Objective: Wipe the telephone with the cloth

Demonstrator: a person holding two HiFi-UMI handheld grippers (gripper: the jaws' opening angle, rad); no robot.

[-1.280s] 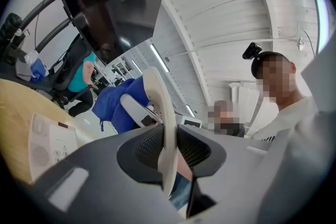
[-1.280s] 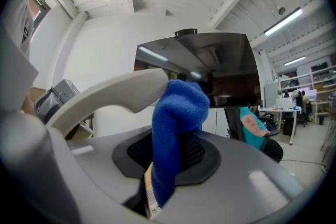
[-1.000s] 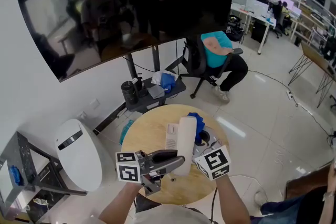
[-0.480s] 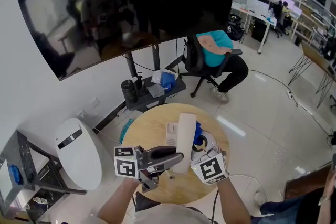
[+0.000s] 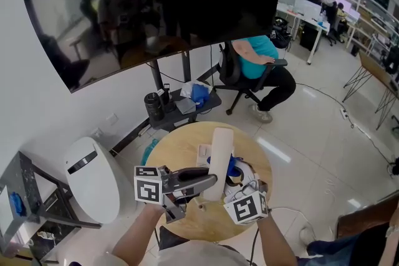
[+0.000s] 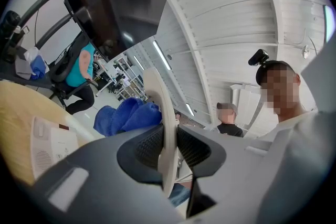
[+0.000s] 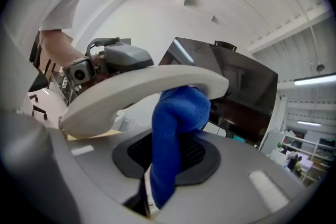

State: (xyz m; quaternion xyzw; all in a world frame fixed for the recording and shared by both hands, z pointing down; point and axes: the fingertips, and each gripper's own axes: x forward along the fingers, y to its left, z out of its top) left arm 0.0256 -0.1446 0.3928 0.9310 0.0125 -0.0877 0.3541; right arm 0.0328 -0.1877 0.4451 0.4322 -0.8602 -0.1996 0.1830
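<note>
Blue cloth (image 7: 178, 113) is clamped between the jaws of the right hand-held gripper (image 7: 175, 155). It stands up out of them in a thick fold, and its top presses against the underside of the white handset (image 7: 139, 89), near the handset's rounded end.

The left hand-held gripper (image 6: 168, 150) is clenched on that handset. In the left gripper view the handset shows edge-on, with both ribbed pads tight against its sides. It is held in the air, roughly level, above the round wooden tabletop (image 5: 171, 152). The head view shows it as a pale bar running away from the person, with the cloth tucked just beside it on the right.

The rest of the telephone, a white base (image 5: 203, 161) with a speaker grille, lies flat on the tabletop under and slightly left of the raised handset. A coiled cord (image 5: 248, 176) lies beside it on the right.

Beyond the tabletop, a low dark shelf (image 5: 209, 108) at the foot of the big screen's stand carries a black lidded tumbler (image 5: 153, 108); what is inside it cannot be told. A heap of white and blue bags (image 5: 196, 94) lies next to the tumbler. A white rounded appliance (image 5: 93, 180) stands on the floor to the left.
</note>
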